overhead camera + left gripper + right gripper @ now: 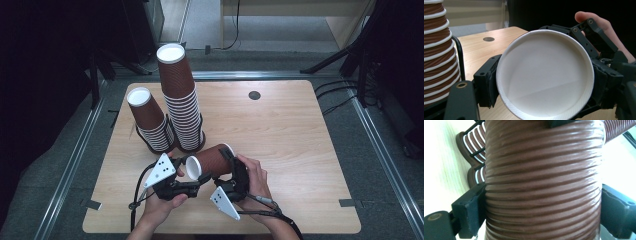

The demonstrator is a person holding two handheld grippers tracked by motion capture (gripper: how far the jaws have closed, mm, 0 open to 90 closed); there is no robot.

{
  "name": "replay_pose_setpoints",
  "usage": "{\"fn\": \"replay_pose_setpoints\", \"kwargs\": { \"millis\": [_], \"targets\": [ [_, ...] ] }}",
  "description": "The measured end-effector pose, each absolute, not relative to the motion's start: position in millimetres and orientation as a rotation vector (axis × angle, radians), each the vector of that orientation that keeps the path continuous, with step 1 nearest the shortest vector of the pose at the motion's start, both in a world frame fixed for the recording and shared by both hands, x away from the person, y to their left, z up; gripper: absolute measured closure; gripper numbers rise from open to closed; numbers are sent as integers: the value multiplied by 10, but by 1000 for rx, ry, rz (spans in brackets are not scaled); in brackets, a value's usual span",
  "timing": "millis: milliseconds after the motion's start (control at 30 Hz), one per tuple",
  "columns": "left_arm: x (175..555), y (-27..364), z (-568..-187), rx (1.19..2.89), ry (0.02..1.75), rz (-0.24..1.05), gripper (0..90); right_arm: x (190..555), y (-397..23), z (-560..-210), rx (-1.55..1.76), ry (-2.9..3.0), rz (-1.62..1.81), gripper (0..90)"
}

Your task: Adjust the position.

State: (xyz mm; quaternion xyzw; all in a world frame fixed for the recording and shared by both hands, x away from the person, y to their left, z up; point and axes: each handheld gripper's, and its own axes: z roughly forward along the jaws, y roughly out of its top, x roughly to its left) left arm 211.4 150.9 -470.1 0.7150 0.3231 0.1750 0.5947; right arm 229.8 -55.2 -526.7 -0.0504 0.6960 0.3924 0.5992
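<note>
Cup point(212, 160) lies sideways off the bench near its front edge, right gripper point(235, 172) jaws clamping its ribbed wall, left gripper point(200, 184) jaws pinched narrow at the bottom rim; judged best to pull straight apart, squeezing lightly to avoid crushing.

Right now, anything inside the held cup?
Nothing shows inside: the left gripper view looks at the cup bottom, a recessed white disc, bare. The mouth faces away toward the right gripper, whose jaws clamp the ribbed wall, so the inside is hidden.
</note>
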Motion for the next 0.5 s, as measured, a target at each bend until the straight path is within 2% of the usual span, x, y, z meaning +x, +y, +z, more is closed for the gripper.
{"fn": "replay_pose_setpoints", "kwargs": {
  "millis": [67,500],
  "targets": [
    [2115,1516,-4702,1659,756,416,229,2298,-554,-5267,-102,1626,918,43],
    [2129,1605,-4686,1622,773,436,230,2290,-605,-5242,-73,1645,940,0]
  ]
}}
